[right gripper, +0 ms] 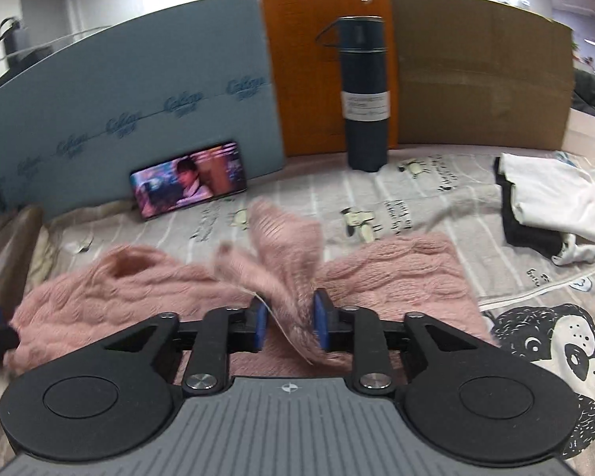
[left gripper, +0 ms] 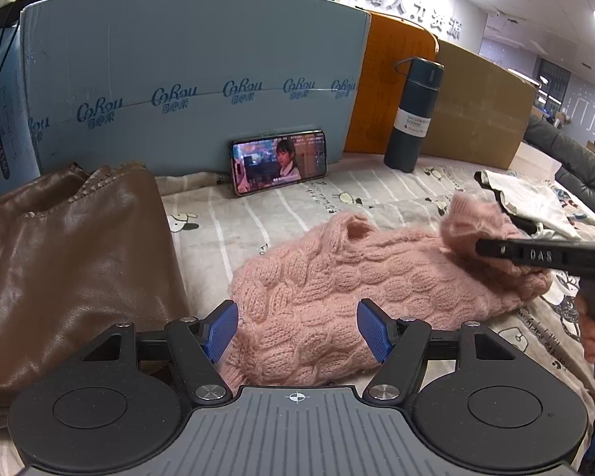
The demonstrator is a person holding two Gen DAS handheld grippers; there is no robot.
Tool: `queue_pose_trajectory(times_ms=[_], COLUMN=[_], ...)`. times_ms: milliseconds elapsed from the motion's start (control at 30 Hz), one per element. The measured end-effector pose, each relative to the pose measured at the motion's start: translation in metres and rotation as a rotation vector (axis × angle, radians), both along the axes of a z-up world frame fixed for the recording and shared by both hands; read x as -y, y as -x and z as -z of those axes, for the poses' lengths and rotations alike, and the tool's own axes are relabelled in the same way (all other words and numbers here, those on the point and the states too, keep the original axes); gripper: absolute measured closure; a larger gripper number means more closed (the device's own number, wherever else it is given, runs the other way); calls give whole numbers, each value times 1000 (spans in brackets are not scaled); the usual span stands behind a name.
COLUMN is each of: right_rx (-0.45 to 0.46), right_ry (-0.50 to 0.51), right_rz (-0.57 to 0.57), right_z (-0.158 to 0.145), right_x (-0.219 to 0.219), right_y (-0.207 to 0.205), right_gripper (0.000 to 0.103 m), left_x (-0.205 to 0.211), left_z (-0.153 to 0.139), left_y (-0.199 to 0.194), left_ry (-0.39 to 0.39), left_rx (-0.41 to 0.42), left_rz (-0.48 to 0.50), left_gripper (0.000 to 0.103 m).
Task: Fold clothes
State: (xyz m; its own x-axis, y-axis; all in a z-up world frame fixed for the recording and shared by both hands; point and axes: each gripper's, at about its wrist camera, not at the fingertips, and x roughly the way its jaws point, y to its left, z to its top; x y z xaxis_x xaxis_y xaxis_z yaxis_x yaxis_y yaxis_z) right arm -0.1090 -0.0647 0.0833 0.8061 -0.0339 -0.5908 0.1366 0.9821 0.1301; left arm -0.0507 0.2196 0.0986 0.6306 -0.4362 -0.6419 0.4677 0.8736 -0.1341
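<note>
A pink cable-knit sweater (left gripper: 317,277) (right gripper: 139,281) lies spread on the cartoon-dog sheet (left gripper: 234,222). My left gripper (left gripper: 297,329) hovers open over its near edge, blue pads wide apart and gripping nothing. Over the sweater's right part, my right gripper (right gripper: 290,321) (left gripper: 492,238) has a raised pink sleeve (right gripper: 285,246) (left gripper: 472,218) standing between its pads. The jaws are slightly apart: the sleeve brushes the right pad and a gap shows at the left one. A hand holds that gripper at the right edge of the left wrist view.
A brown leather jacket (left gripper: 79,258) lies left. A phone (left gripper: 279,162) (right gripper: 188,178) leans on the blue board (left gripper: 178,79). A dark flask (left gripper: 414,115) (right gripper: 363,95) stands at the back. White and black garments (right gripper: 555,198) (left gripper: 531,198) lie right.
</note>
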Motion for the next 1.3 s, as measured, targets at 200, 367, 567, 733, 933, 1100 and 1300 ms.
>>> queue_pose_trajectory(times_ms=[200,367,567,733,933,1100,1300], right_rx=[57,11,-58,102,22,-9,-17], right_ry=[-43,-202,-299,-293,-390,-474,-504], right_rz=[-72,-65,6,250,449,512,534], right_z=[-17,-9,8,-20,6,28,35], right_x=[-9,0,7,49,96,107,107], right_y=[12,-1,-10,23,38,34,30], right_gripper=[47,41,45,41,29,25,33], left_x=[-2,0,10,13,31,40,43], left_z=[1,2,5,10,16,19,31], left_y=[-7,-14,-16,-19,-25,-39,-41], left_ry=[27,46,9,-9,-89,-211,-255], left_rx=[-17,-55,-68,-88,-113,-132,-134], left_rz=[0,1,40,54,98,138,136], left_gripper=[35,35,35,35,36,35,35])
